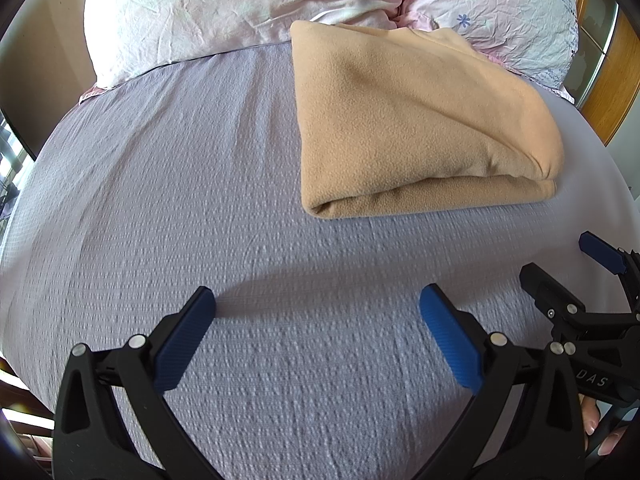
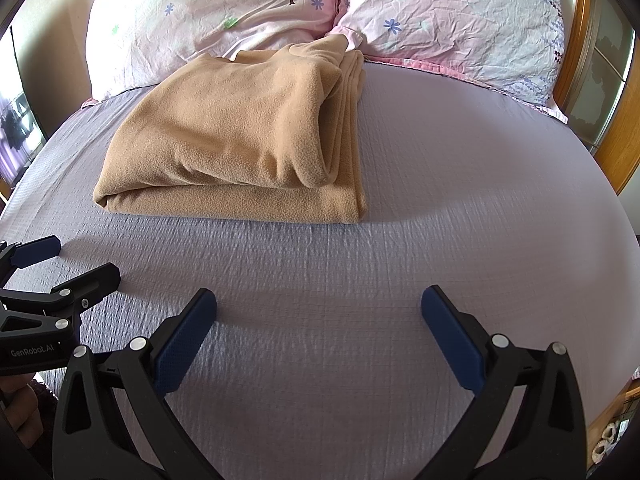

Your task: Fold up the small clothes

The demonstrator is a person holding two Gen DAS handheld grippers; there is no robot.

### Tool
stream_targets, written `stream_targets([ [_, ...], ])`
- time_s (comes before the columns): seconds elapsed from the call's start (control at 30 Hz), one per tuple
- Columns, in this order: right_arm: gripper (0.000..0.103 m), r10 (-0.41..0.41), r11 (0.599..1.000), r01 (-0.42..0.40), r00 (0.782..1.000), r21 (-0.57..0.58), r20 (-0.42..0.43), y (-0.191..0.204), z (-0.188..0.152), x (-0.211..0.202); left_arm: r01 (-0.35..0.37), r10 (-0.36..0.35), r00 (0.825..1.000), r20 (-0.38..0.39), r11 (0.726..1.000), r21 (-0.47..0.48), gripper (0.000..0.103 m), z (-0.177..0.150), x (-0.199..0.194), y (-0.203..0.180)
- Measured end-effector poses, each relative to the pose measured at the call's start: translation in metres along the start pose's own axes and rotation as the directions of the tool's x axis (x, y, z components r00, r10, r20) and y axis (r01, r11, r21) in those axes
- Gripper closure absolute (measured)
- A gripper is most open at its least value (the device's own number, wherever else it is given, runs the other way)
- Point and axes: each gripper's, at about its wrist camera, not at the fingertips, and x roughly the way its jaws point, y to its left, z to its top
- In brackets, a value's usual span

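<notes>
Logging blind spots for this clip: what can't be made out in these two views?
- Tan folded cloth: its garment type; the folds hide its shape in both views.
- Pillows: tops cut off by the frame edge.
- Bed: near edge hidden behind the left gripper and right gripper.

Behind the folded tan fleece garment (image 2: 236, 136), pale pink floral pillows (image 2: 440, 20) cut off by the top edge. Under its upper layer, inner folds hidden. Left of it, dark window scene (image 2: 16, 128) too blurred to read. Far right and below it, small pale fuzzy objects (image 2: 606, 440) on the floor, too small to identify.
</notes>
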Motion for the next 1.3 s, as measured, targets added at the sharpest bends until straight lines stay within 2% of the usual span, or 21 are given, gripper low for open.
stream_targets([
  [1.3, 0.001, -0.003, 1.0, 0.003, 1.0, 0.004, 0.001, 0.0015, -0.0019, 0.0002, -0.001, 0.001, 1.0, -0.007, 1.0, -0.001, 0.002, 0.0041, -0.0008, 0.0023],
])
